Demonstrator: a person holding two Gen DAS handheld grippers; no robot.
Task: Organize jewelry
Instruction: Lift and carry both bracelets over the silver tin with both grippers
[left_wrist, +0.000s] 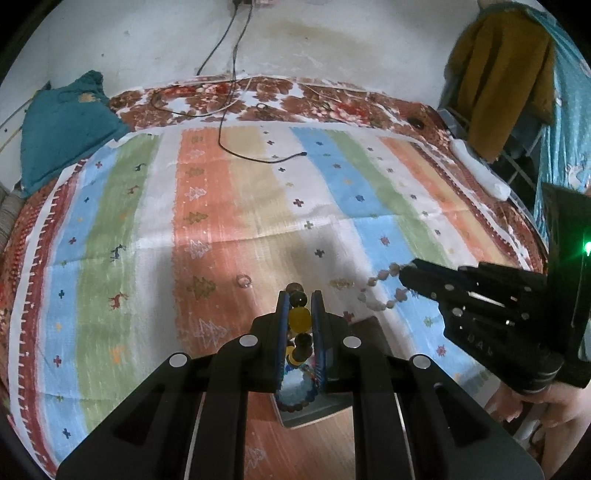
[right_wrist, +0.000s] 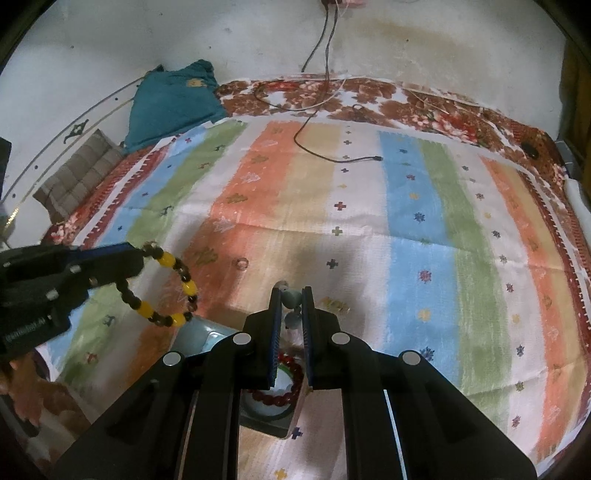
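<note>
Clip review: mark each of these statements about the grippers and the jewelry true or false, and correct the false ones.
1. The left gripper is shut on the yellow-and-dark bead bracelet. True.
2. The right gripper is open, holding nothing. False: it is shut on the pale bead bracelet.
3. A small ring lies loose on the striped cloth. True.
4. The red bead bracelet lies on the teal pillow. False: it sits in the metal tray below the grippers.
5. A black cable lies across the cloth. True.
</note>
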